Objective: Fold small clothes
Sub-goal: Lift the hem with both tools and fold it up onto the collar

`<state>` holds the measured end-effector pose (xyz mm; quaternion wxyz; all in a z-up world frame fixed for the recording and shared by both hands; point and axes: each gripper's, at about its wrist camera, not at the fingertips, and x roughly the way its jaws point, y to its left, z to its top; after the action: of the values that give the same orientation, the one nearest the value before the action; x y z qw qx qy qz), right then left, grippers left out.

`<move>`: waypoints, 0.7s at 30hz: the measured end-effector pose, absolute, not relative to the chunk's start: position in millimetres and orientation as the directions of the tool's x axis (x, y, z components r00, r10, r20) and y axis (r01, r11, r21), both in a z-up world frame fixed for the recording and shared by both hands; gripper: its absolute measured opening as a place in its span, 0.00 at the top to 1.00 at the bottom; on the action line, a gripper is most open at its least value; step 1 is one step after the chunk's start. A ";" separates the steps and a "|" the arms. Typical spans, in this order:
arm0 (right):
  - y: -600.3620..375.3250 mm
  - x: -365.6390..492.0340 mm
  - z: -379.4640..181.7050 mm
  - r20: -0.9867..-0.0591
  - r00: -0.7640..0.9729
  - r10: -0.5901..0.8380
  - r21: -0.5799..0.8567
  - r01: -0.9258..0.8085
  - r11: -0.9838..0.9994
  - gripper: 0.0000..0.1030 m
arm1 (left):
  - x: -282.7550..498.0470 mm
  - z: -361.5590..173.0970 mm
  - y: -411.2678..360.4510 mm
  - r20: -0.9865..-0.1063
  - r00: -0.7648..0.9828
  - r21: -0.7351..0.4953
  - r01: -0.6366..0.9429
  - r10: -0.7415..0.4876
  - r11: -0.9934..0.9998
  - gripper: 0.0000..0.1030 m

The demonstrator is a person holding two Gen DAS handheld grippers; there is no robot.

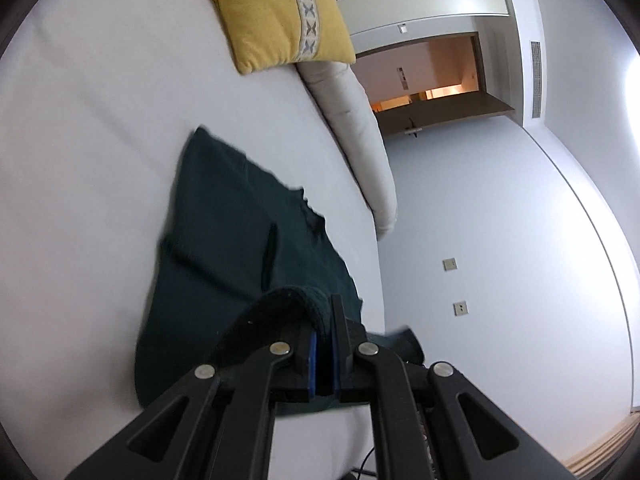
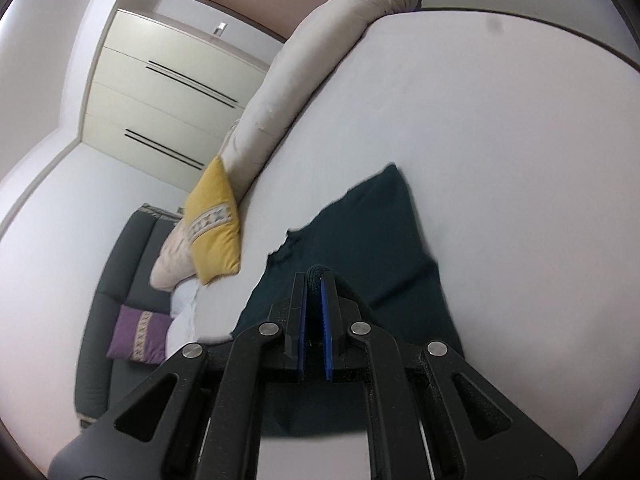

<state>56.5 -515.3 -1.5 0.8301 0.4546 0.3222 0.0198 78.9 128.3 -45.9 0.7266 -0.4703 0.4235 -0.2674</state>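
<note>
Your left gripper (image 1: 325,320) and right gripper (image 2: 315,280) each pinch the garment's (image 1: 224,216) hem, cloth trailing toward 12 o'clock across the bed (image 1: 80,140).

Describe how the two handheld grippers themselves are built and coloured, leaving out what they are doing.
Both look alike. The left gripper and the right gripper are matte black, each with two straight narrow fingers lined inside with blue pads. Angular black linkage arms with triangular cut-outs fan back from the fingers, joined by round silver pins. No markings are readable, and no hand or sleeve shows.
</note>
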 end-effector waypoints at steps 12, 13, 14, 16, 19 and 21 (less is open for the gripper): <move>-529.5 195.4 -43.8 -0.590 0.770 0.243 0.712 0.355 0.606 0.95 | 196.4 -71.7 104.7 -0.451 0.497 -0.864 -0.033 -0.741 0.503 0.94; -531.4 204.9 -47.5 -0.597 0.767 0.234 0.706 0.364 0.607 0.95 | 204.8 -74.8 104.1 -0.457 0.501 -0.860 -0.038 -0.735 0.509 0.94; -533.7 214.7 -51.9 -0.603 0.764 0.228 0.701 0.372 0.609 0.95 | 210.3 -78.0 103.5 -0.462 0.502 -0.858 -0.042 -0.732 0.512 0.94; -535.8 235.0 -61.7 -0.623 0.752 0.216 0.683 0.387 0.620 0.95 | 225.5 -88.8 101.6 -0.488 0.495 -0.845 -0.061 -0.719 0.531 0.94; -534.9 260.6 -80.1 -0.660 0.723 0.206 0.651 0.413 0.637 0.94 | 244.1 -111.6 100.2 -0.540 0.477 -0.820 -0.110 -0.694 0.562 0.93; -537.4 275.3 -97.0 -0.686 0.705 0.179 0.628 0.450 0.635 0.92 | 252.8 -123.5 99.4 -0.568 0.468 -0.802 -0.127 -0.677 0.584 0.93</move>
<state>275.3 -537.4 -97.0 0.8226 0.4192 0.3753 -0.0823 252.8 99.4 -123.5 0.7483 -0.4173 0.4818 -0.1837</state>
